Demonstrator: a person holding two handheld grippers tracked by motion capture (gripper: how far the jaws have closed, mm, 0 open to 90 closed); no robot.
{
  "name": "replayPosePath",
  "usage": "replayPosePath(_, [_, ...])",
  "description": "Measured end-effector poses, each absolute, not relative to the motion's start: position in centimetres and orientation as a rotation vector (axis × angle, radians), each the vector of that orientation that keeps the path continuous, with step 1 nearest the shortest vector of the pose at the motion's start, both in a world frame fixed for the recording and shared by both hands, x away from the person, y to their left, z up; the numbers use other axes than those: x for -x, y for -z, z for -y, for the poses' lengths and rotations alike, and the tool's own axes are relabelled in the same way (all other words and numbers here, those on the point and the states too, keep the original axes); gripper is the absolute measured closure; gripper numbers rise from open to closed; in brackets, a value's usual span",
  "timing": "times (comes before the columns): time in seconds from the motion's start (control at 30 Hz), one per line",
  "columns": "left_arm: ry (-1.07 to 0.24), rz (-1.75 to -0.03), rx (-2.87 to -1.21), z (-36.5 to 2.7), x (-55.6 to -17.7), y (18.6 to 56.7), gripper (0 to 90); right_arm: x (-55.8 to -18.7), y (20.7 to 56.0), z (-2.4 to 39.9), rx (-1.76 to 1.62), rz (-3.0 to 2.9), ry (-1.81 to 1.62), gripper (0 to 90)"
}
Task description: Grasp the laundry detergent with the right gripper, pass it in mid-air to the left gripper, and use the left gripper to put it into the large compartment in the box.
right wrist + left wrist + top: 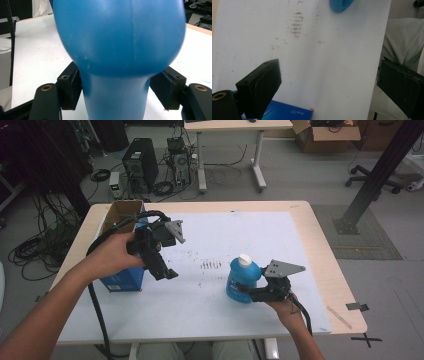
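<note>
- On the white sheet covering the pale wooden table, right of centre, we note a blue plastic bottle with a white cap, standing upright.
- The right gripper comes at the bottle from the right, low on its body. In the right gripper view its black pads sit against both sides of the bottle where it narrows, so we record the jaws as pinching the bottle.
- The left gripper is held up over the left part of the sheet, well apart from the bottle. In the left gripper view its jaws are spread wide, with bare sheet between them and no contact with anything.
- A blue cardboard box lies just beside the left gripper, near the table's left edge; an open brown carton sits behind it at the far left corner.
- Open room: the sheet is bare between the two grippers apart from faint brown smudges, and bare behind the bottle to the far edge.
- The bottle stands nearer the table's front edge than the far one, well in from the right edge.
</note>
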State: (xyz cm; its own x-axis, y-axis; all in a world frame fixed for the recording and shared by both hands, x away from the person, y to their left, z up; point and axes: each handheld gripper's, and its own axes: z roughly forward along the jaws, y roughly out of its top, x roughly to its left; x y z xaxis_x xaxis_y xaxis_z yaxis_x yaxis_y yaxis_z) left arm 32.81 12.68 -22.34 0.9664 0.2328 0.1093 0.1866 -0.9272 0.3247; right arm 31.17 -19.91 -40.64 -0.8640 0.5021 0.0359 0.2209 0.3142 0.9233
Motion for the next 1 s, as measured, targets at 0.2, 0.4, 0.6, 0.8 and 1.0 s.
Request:
replayPosePath(0.2, [-0.209, -0.307, -2.801, -12.7, -32.8, 22.3, 6.0, -31.1, 40.6, 19.9, -0.640, -2.327, -1.572, 36.6])
replayPosePath(0.4, [-0.210, -0.309, -2.797, -12.7, -32.8, 22.4, 6.0, -31.0, 40.6, 19.8, -0.619, -2.335, -1.579, 41.5])
replayPosePath(0.6, [-0.209, -0.312, -2.795, -12.9, -32.8, 22.4, 6.0, -31.0, 40.6, 19.8, -0.608, -2.334, -1.583, 43.0])
replayPosePath(0.8, [-0.212, -0.310, -2.794, -12.9, -32.8, 22.1, 6.0, -30.8, 39.6, 19.3, -0.552, -2.364, -1.553, 43.4])
replayPosePath(1.0, [-0.219, -0.303, -2.793, -12.8, -32.7, 21.7, 6.0, -30.8, 38.1, 19.2, -0.504, -2.391, -1.571, 43.4])
